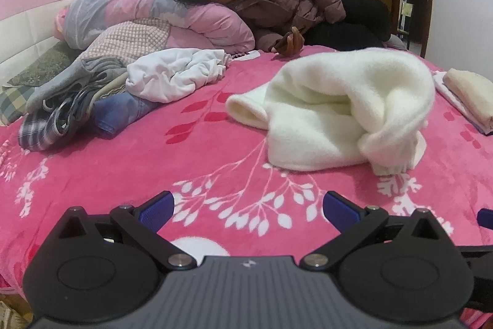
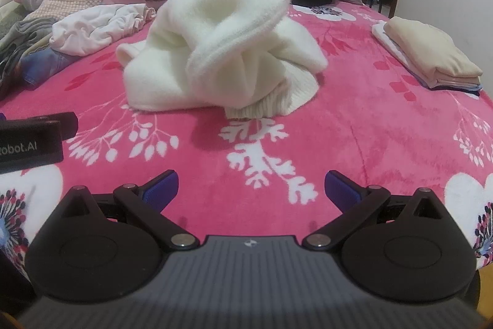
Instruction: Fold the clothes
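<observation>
Both claws are spread wide with nothing in them, the left gripper (image 1: 246, 205) and the right gripper (image 2: 251, 188) hovering low over the pink blanket (image 2: 369, 150). Just ahead and clear of both sits the white sweater (image 2: 222, 57), bunched in a rumpled heap, so I'd say we're between garments and it needs grabbing by an edge and spreading flat. Further out: a folded stack (image 2: 431, 57) to the right, an unfolded pile (image 1: 101, 94) to the left.

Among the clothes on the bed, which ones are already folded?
The small stack at the right edge of the bed, beige piece on top. The white sweater lies crumpled in the middle, and the pile at the left is a loose heap.
</observation>
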Motion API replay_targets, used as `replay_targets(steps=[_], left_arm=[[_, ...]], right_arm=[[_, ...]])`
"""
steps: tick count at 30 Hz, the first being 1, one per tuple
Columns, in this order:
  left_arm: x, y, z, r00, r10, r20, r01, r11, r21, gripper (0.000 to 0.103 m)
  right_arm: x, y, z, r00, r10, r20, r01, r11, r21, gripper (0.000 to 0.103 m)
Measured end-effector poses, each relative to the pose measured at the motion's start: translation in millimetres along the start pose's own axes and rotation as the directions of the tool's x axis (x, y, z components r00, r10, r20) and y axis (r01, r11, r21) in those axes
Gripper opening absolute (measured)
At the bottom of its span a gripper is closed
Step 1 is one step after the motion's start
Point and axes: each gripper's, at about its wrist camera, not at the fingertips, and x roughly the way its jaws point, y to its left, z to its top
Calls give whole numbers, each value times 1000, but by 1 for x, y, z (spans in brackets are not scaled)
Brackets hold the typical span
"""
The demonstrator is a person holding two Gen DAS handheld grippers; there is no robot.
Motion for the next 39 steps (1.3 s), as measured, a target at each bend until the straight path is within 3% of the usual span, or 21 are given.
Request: replay_targets(steps=[39], left_arm=[[21, 9, -15, 990, 77, -116, -81, 996, -36, 103]], right_arm=[[5, 2, 1, 1000, 18, -15, -18, 1000, 3, 102]])
